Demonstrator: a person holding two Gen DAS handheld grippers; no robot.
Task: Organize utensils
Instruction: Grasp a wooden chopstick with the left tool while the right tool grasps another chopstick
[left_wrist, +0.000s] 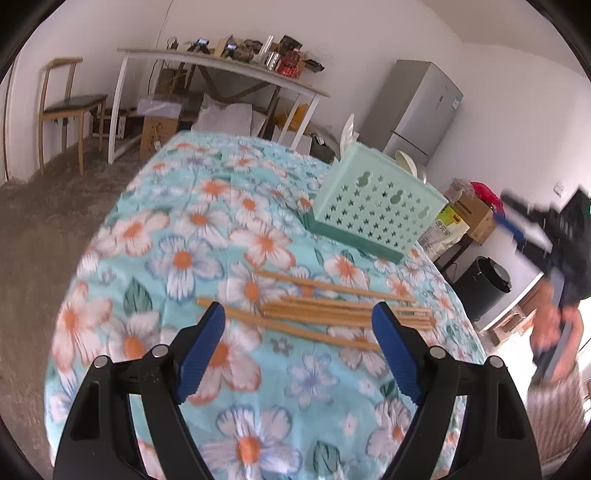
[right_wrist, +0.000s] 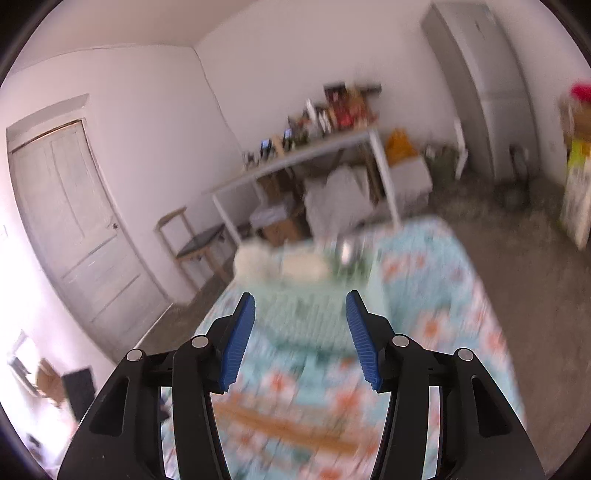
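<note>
Several wooden chopsticks (left_wrist: 325, 314) lie in a loose pile on the floral tablecloth (left_wrist: 221, 229). A mint green perforated basket (left_wrist: 376, 205) stands behind them to the right. My left gripper (left_wrist: 299, 317) is open and empty, just above and in front of the chopsticks. My right gripper (right_wrist: 300, 306) is open and empty; its view is blurred, with the basket (right_wrist: 306, 314) ahead between its fingers and the chopsticks (right_wrist: 284, 428) below. The right gripper also shows in the left wrist view (left_wrist: 524, 229), held in a hand off the table's right side.
White utensils (right_wrist: 280, 266) and a metal one (right_wrist: 349, 251) stick out of the basket, blurred. A cluttered white table (left_wrist: 221, 66), a chair (left_wrist: 70, 107), a grey fridge (left_wrist: 417, 107) and boxes (left_wrist: 469, 210) stand around the room.
</note>
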